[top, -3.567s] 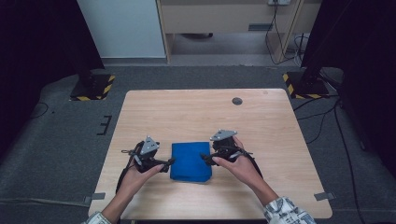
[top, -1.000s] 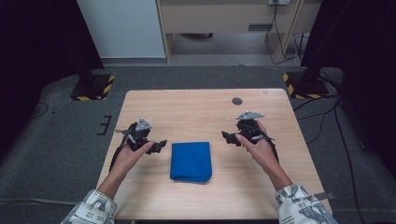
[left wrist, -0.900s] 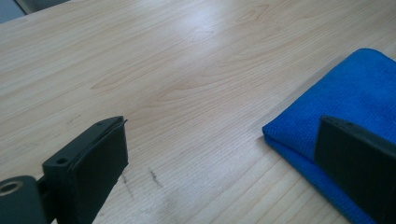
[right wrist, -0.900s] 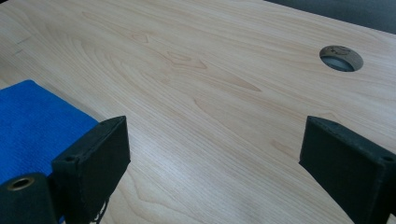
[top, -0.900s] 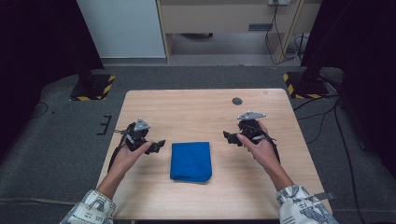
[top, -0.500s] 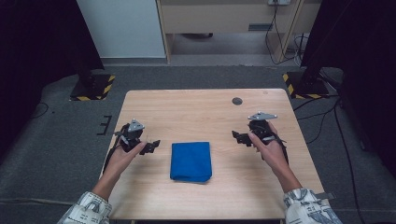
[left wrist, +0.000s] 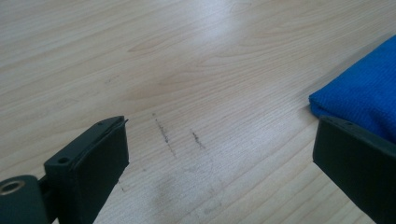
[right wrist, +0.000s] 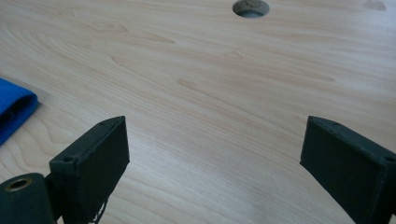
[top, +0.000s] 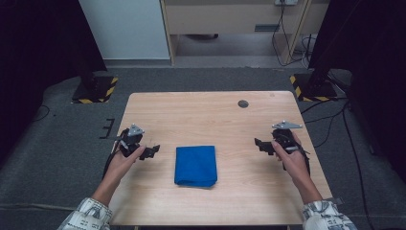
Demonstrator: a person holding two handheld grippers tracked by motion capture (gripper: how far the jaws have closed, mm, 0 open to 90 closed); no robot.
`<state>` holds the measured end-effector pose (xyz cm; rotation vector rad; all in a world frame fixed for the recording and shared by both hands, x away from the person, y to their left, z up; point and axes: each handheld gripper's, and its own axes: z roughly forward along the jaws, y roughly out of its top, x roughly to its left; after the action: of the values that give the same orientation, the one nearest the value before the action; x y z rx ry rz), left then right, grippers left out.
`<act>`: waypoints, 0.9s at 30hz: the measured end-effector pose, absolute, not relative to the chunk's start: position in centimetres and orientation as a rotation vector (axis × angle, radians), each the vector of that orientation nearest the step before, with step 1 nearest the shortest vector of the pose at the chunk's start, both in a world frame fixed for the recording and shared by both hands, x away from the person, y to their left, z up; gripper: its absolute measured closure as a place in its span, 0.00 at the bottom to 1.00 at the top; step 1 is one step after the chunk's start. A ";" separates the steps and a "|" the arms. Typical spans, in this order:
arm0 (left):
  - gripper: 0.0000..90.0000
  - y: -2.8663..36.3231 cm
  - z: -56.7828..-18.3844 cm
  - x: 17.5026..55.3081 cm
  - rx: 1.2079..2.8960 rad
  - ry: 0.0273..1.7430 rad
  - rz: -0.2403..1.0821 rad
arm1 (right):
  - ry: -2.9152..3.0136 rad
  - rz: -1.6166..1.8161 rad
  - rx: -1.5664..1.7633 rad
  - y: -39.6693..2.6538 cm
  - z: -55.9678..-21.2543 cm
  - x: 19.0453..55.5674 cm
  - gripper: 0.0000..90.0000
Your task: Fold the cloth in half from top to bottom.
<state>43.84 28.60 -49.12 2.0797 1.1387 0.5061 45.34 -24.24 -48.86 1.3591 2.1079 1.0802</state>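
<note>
A rectangular light wooden table (top: pixel 210 115) is seen from above, and a folded blue rectangular cloth (top: pixel 196 166) is laid flat on it, towards the near edge and roughly midway across. Every other position is given from this cloth. The left gripper (top: pixel 149 152), a black two-jaw tool held in a hand, is placed to the cloth's left, near it but apart; its jaws are spread wide over bare wood, and a corner of the cloth is seen beside one jaw in the left gripper view. The right gripper (top: pixel 259 144) is held well to the cloth's right, jaws likewise spread and empty. A small round dark hole (top: pixel 243 103) is set in the tabletop beyond the cloth, to its right.
</note>
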 end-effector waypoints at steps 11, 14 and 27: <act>0.04 29.1 -50.7 44.0 2.131 1.172 0.495 | 2.144 1.003 1.413 -26.1 -51.5 44.4 0.09; 0.04 29.1 -51.1 44.3 2.141 1.181 0.497 | 2.155 0.982 1.428 -26.3 -52.0 44.4 0.09; 0.04 28.6 -52.4 45.8 2.150 1.233 0.490 | 2.068 0.966 1.551 -28.0 -53.4 45.8 0.09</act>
<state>45.79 28.62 -52.38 2.1504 1.2326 0.4904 45.77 -27.98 -53.36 1.5507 2.0683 0.9655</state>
